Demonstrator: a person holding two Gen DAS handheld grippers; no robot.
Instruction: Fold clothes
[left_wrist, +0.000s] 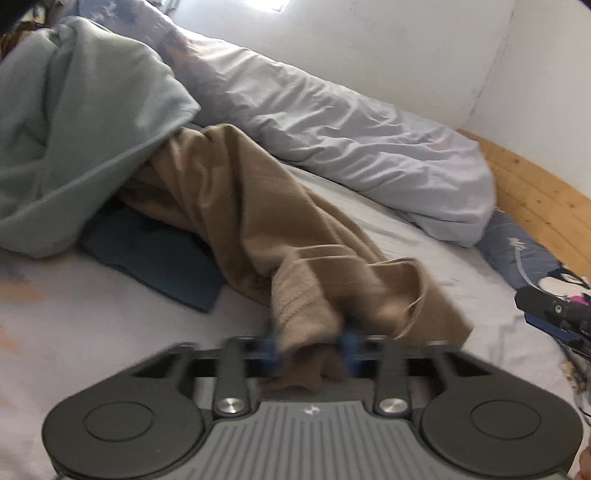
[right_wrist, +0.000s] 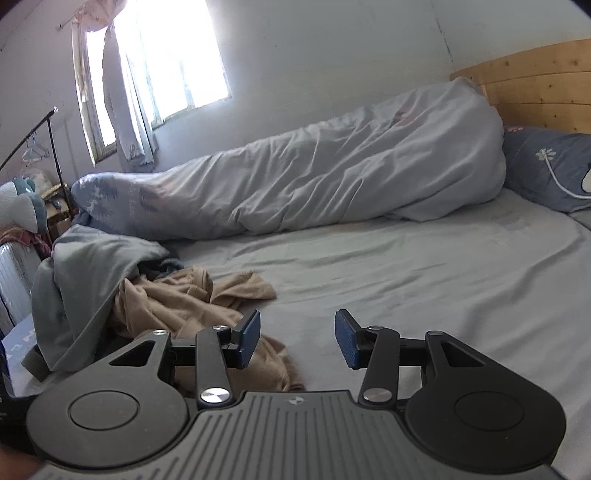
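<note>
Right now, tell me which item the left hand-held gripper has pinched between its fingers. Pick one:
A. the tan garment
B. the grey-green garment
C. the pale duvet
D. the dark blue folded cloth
A: in the left wrist view the left hand-held gripper is shut on a bunched edge of the tan garment, while the grey-green garment, dark blue folded cloth and pale duvet lie apart from it.

No word or number can be read anywhere. A small emblem sits on the ribbed grey plate at the bottom centre of each wrist view, too small to make out. Pale marks on a box at the lower left edge stay illegible.
</note>
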